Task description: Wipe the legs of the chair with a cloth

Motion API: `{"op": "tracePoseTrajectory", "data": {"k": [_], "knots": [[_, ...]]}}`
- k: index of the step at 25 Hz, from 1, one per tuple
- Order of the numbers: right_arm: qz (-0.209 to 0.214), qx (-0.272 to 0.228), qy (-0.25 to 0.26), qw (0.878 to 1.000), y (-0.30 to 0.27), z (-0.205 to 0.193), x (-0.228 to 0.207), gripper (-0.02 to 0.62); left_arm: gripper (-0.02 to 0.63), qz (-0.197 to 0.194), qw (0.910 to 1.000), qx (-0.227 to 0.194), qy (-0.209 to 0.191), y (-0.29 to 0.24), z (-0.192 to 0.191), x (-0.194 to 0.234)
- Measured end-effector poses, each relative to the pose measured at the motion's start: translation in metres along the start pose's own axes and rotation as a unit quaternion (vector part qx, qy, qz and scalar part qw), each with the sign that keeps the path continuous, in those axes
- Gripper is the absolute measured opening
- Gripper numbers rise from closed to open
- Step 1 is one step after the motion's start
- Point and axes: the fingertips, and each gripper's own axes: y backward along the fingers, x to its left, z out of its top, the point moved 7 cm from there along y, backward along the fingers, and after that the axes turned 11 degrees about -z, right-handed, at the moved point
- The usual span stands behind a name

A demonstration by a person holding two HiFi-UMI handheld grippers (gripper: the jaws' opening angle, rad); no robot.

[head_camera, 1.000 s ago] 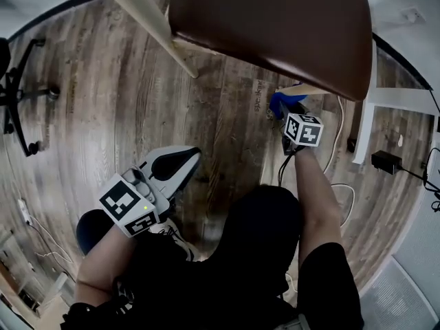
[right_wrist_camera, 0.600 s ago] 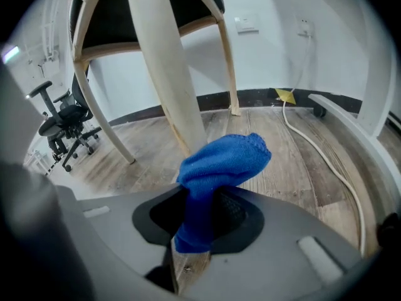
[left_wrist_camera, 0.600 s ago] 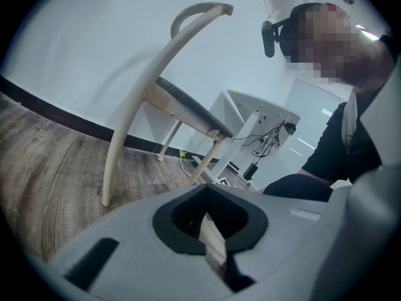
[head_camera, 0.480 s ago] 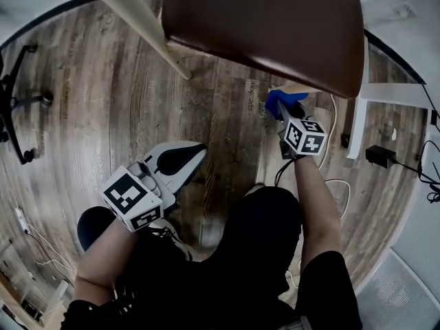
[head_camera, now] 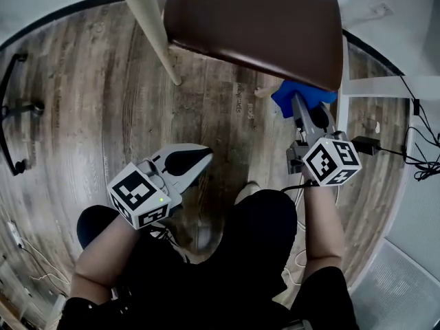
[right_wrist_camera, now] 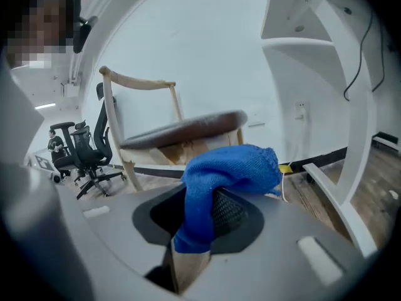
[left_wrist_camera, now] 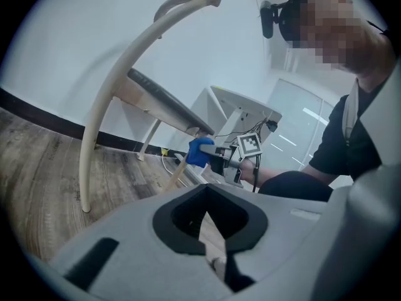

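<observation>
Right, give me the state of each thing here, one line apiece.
chair, upright on the floor.
cloth, bunched up, held by the chair's seat edge.
right tool, shut on the cloth.
left tool, shut, empty.
office chair, upright on its wheels.

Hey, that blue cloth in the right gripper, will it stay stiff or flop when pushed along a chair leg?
Probably floppy: the blue cloth droops and folds over the right gripper. It looks like soft knit, so it is likely light and should mould round the chair leg rather than slip.
</observation>
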Motion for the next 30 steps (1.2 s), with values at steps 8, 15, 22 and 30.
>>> {"op": "tracePoseTrajectory", "data": {"k": [8,15,22,30], "knots": [[-0.057,-0.012,-0.013,0.998,0.001,0.011,0.015,0.098,0.006,-0.016,0.9996,-0.025,0.001,0.022,0.01,-0.019],[-0.118,0.028,-0.186,0.975,-0.059,-0.062,0.01,0.098,0.006,0.001,0.9996,-0.025,0.01,0.043,0.001,-0.024],[-0.187,0.091,-0.253,0.945,-0.116,-0.16,-0.009,0.098,0.006,0.036,0.9981,-0.04,0.03,0.064,-0.003,-0.024],[-0.245,0.152,-0.257,0.922,-0.138,-0.234,-0.048,0.1,0.006,0.061,0.997,-0.03,0.035,0.07,-0.015,-0.022]]}}
